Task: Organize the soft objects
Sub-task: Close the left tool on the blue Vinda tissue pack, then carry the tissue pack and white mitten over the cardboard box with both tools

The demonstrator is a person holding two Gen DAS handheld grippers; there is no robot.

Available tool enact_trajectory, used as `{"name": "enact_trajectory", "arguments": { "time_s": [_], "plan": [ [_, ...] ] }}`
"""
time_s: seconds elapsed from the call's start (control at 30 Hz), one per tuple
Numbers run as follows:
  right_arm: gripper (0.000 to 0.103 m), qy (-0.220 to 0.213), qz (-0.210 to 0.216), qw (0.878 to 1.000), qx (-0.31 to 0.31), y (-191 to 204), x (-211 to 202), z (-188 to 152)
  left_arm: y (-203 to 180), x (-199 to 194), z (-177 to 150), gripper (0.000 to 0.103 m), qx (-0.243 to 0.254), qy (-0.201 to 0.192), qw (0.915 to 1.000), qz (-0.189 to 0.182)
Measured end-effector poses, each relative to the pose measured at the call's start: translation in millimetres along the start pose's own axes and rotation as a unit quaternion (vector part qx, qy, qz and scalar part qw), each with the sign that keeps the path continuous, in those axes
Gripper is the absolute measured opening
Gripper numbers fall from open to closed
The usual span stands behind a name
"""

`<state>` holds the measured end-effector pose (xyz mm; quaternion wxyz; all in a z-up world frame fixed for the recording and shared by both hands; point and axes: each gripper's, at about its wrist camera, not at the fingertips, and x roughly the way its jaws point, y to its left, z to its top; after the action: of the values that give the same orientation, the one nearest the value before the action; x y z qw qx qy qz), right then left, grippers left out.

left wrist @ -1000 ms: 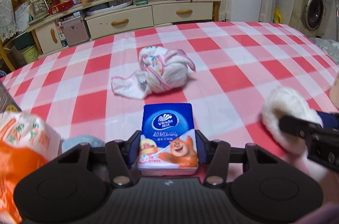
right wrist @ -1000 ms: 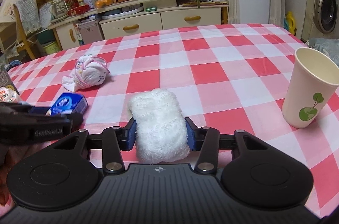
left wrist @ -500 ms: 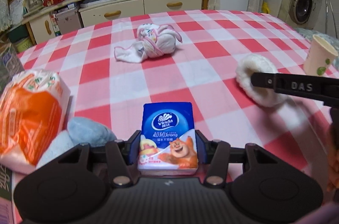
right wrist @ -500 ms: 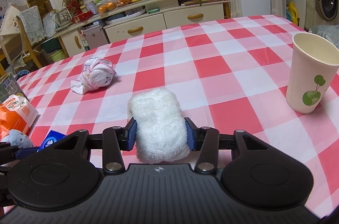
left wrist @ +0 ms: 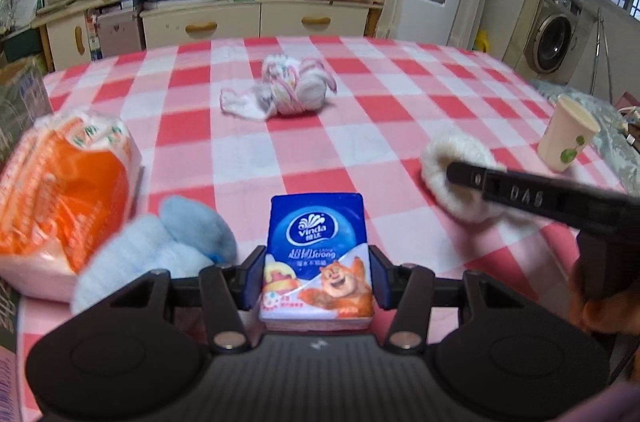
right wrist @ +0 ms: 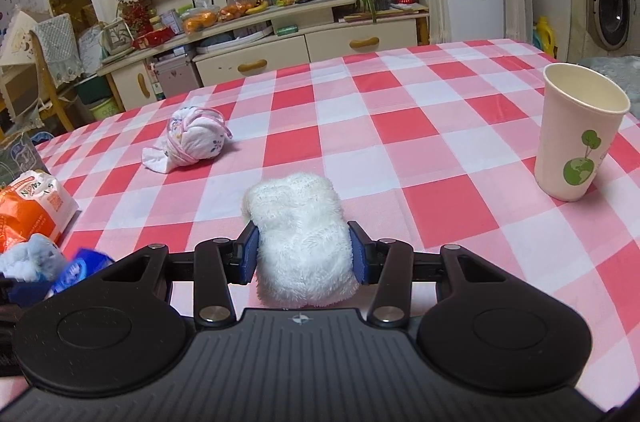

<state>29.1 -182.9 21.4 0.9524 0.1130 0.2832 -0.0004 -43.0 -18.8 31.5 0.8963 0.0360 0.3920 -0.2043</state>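
Checked tablecloth [right wrist: 420,126] bears an orange pack [left wrist: 64,194] and blue plush [left wrist: 168,242] gathered left; a knotted cloth bundle [right wrist: 192,138] waits far. Left gripper [left wrist: 318,272] clamps the Vinda tissue pack [left wrist: 318,254], right gripper [right wrist: 304,256] the white fluffy pad [right wrist: 300,234]: 3 unplaced, I judge.

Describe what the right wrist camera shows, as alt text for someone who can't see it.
The right tool grips a fluffy white pad between its blue fingers above a red-and-white checked tablecloth. A paper cup stands upright to the right; a knotted white cloth bundle lies farther back on the left, and an orange packet sits at the left edge.
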Motion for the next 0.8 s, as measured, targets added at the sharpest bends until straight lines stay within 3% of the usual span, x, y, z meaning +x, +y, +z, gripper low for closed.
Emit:
{"name": "enact_trajectory", "arguments": {
  "time_s": [0.33,0.8],
  "plan": [
    [0.055,-0.006,0.005,0.999,0.049,12.0,-10.6,-6.6,25.7,-34.9,11.4,0.051,-0.01,-0.051,0.9986,-0.01],
    [0.055,-0.022,0.039,0.999,0.018,71.0,-43.3,-2.0,75.7,-84.1,24.5,0.051,-0.034,-0.132,0.9906,0.007]
  ]
}}
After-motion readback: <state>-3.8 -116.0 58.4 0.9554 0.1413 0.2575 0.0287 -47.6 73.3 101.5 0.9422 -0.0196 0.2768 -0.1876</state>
